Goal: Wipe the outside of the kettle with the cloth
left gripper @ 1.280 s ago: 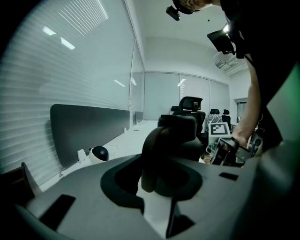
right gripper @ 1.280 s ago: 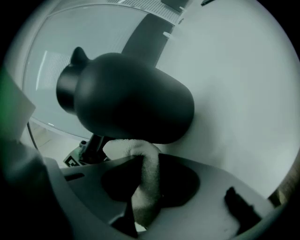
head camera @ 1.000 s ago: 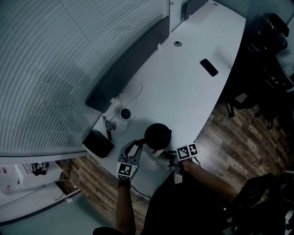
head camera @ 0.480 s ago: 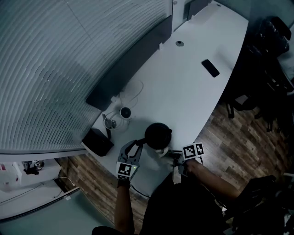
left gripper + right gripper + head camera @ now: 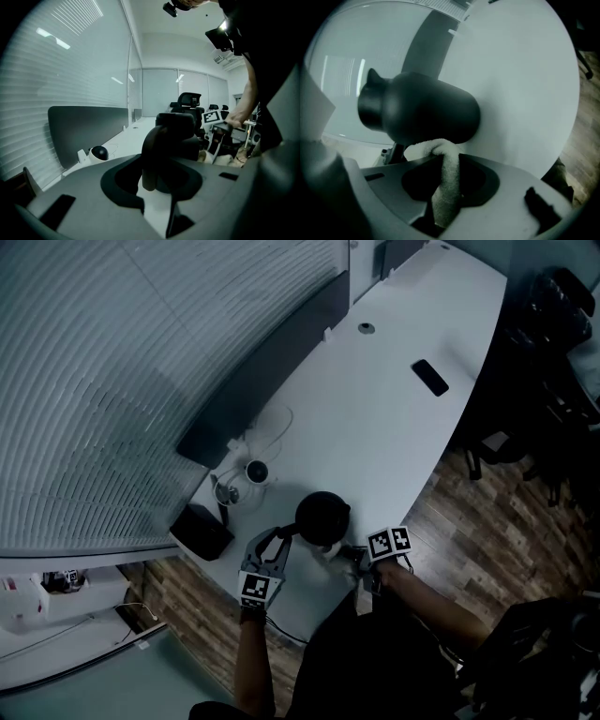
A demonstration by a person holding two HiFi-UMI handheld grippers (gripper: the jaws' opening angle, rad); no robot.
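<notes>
The kettle (image 5: 322,517) stands on the bench (image 5: 375,427). The left tongs (image 5: 277,538) clamp its handle (image 5: 154,154). The right tongs (image 5: 353,559) pinch the cloth (image 5: 445,178) against its side. Wiping looks begun, with more sides left.

The near end of the desk (image 5: 375,437) is tight: the kettle (image 5: 322,515) stands between the left gripper (image 5: 280,536) and the right gripper (image 5: 351,558), and a white dome-topped gadget (image 5: 255,472), a cable loop (image 5: 277,426) and a black box (image 5: 200,532) crowd the corner to its left. A dark screen (image 5: 272,362) walls the whole left edge. Beyond the kettle the top lies open as far as the phone (image 5: 429,378), with chairs (image 5: 551,320) off its right edge.
</notes>
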